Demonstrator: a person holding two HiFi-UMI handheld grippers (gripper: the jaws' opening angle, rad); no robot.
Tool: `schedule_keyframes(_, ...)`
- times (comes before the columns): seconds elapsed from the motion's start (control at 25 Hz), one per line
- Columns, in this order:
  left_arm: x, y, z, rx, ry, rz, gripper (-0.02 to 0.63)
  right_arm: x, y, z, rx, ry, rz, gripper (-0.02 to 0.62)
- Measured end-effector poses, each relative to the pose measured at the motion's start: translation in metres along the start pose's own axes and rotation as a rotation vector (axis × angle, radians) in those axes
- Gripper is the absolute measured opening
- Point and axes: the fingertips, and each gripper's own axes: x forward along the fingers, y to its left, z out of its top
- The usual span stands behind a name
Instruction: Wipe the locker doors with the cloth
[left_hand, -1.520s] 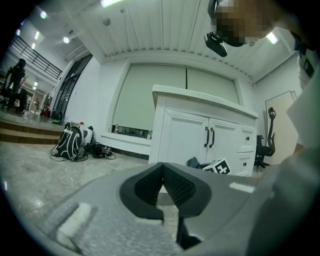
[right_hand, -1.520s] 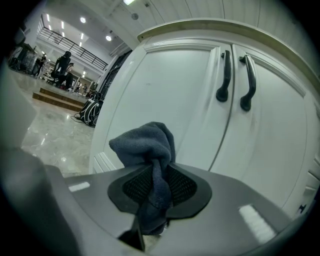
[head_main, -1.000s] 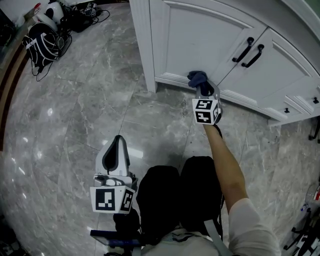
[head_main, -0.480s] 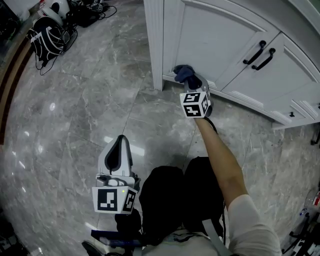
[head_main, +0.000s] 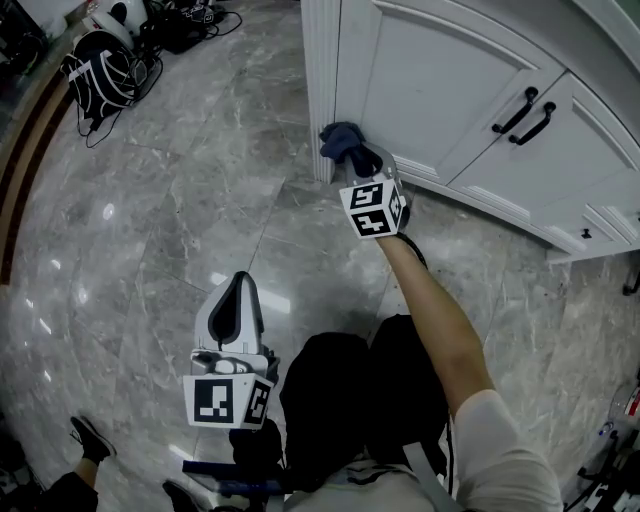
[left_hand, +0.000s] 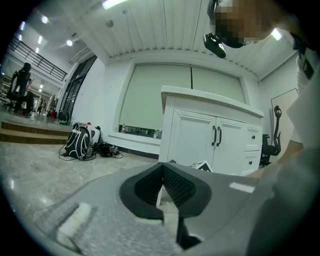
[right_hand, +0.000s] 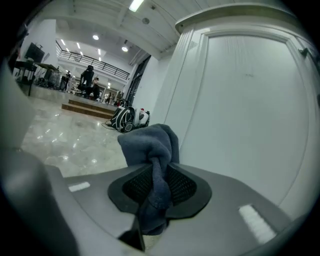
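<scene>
Stone floor (head_main: 150, 200), white locker door (head_main: 430, 90); right hand-held gripper (head_main: 354, 157) clamps cloth (head_main: 338, 138); left hand-held gripper (head_main: 238, 282) closed, empty.

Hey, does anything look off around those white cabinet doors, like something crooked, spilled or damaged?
Nothing stands out. The white cabinet doors are shut, their black handles are both in place, and the grey marble floor shows no spill. The dark blue cloth is clamped in the right gripper by the left door's lower corner.

Large indoor hall: polished marble floor (head_main: 150, 220); white lockers (head_main: 430, 90); railed mezzanine (right_hand: 95, 53).
</scene>
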Motion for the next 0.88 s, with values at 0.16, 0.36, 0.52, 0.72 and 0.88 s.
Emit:
schedule_keyframes(0.16, 0.001, -0.011, 0.006, 0.003, -0.013, -0.018, 0.002, -0.054, -0.008, 0.033, -0.028, -0.096, 0.013, 0.084)
schedule_keyframes(0.36, 0.016, -0.047, 0.011, 0.009, -0.019, -0.087, 0.002, -0.148, -0.071, 0.081, -0.019, -0.215, -0.04, 0.084)
schedule_keyframes(0.52, 0.04, -0.097, 0.011, 0.013, -0.021, -0.166, 0.002, -0.222, -0.164, 0.104, 0.032, -0.251, -0.152, 0.084)
schedule_keyframes(0.72, 0.059, -0.154, 0.007, 0.012, -0.011, -0.235, 0.002, -0.275, -0.258, 0.133, 0.022, -0.307, -0.298, 0.084)
schedule_keyframes(0.88, 0.067, -0.188, 0.01, 0.023, -0.004, -0.267, 0.002, -0.267, -0.298, 0.136, 0.005, -0.271, -0.331, 0.083)
